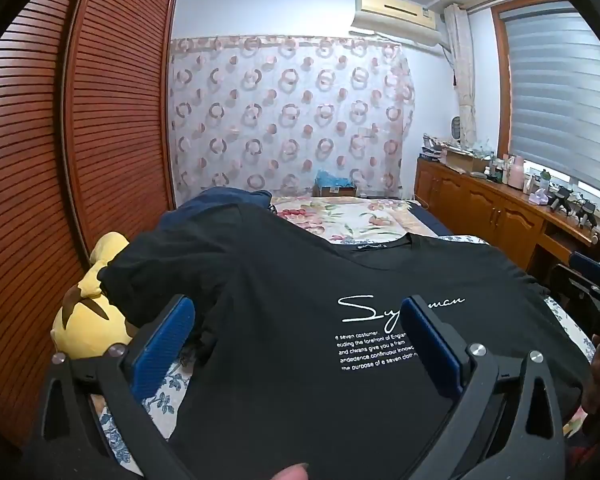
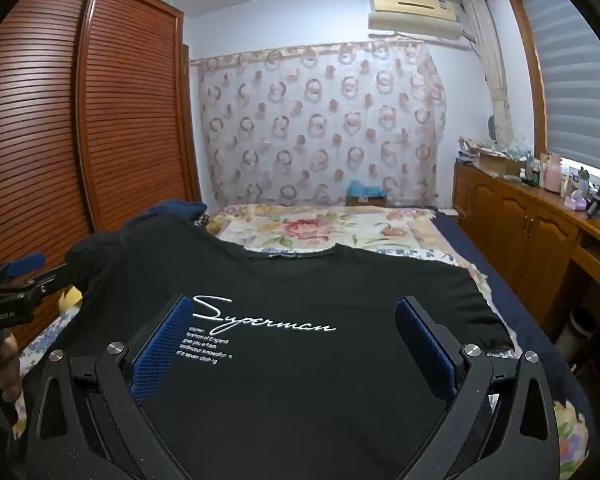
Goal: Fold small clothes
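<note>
While both hand-held grippers [image 1: 300,340] [image 2: 294,338] gape released, black T-shirt [image 2: 300,280] reads "Superman".

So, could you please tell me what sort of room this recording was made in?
Most likely a home bedroom. A black T-shirt lies spread on a bed with a floral bedspread, a louvred wooden wardrobe stands alongside, and an air conditioner hangs above a patterned curtain.

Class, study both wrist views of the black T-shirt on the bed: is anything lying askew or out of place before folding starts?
Yes. The black T-shirt lies mostly flat, print up, but its left sleeve is draped unevenly over a yellow plush toy and dark blue clothing piled beside it. Both open grippers hover above, touching nothing.
</note>
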